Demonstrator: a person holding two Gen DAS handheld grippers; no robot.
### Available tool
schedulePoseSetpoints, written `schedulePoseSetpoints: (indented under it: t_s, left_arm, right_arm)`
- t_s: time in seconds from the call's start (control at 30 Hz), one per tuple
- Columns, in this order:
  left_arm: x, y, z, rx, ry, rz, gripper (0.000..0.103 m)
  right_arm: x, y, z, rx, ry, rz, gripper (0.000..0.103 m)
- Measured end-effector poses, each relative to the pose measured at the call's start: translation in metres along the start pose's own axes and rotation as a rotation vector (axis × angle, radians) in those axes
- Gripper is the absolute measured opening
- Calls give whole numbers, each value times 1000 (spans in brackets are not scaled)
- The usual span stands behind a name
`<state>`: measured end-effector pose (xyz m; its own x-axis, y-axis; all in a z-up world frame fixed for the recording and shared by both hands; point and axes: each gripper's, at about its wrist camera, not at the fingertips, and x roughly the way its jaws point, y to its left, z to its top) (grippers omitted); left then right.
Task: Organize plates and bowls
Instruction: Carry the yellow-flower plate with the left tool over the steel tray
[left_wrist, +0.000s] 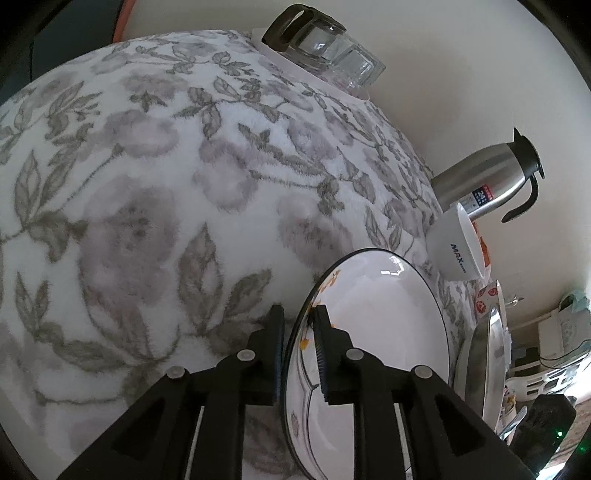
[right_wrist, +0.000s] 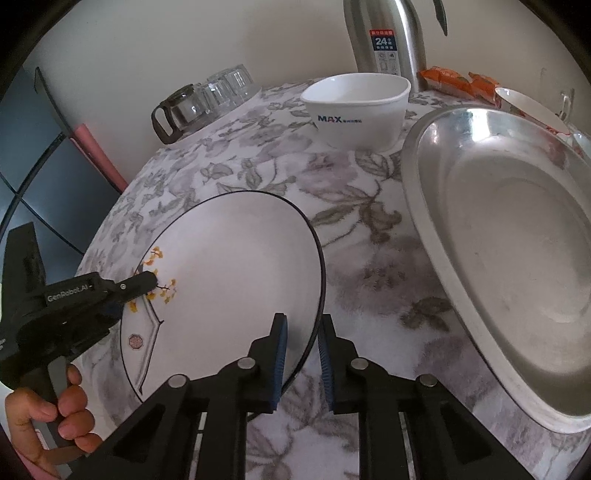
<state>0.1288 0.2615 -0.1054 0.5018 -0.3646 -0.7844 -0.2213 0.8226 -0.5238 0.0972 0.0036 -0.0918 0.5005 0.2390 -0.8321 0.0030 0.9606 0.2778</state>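
A white plate (right_wrist: 229, 266) with a thin black rim and yellow flower print is held tilted above the floral tablecloth (right_wrist: 354, 236). My left gripper (left_wrist: 299, 314) is shut on its left rim; it also shows in the right wrist view (right_wrist: 147, 282). My right gripper (right_wrist: 302, 325) straddles the plate's near right rim, jaws close on it. The plate also shows in the left wrist view (left_wrist: 373, 325). A white bowl marked MAX (right_wrist: 356, 109) stands behind. A large metal dish (right_wrist: 509, 258) lies to the right.
A steel thermos jug (right_wrist: 388, 37) stands behind the bowl. A glass carafe and tumblers (right_wrist: 207, 99) sit at the back left. Orange snack packets (right_wrist: 454, 81) and another white dish (right_wrist: 532, 107) lie at the back right. The table edge drops off to the left.
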Motion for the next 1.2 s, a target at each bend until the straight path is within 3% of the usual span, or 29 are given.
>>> schedulePoseSetpoints:
  t_s: [0.27, 0.63, 0.97, 1.2]
  left_arm:
    - [-5, -12, -1, 66, -19, 61, 15]
    - [-32, -31, 0, 100, -69, 64, 13]
    - [-74, -101, 6, 193, -151, 8, 13]
    - [-80, -169, 0, 259, -160, -71, 13]
  right_arm:
    - [-3, -3, 3, 22, -5, 24, 15]
    - [-34, -6, 13, 49, -60, 88, 15]
    - [-102, -24, 37, 72, -197, 113, 15]
    - [-157, -69, 50, 145, -281, 106, 15]
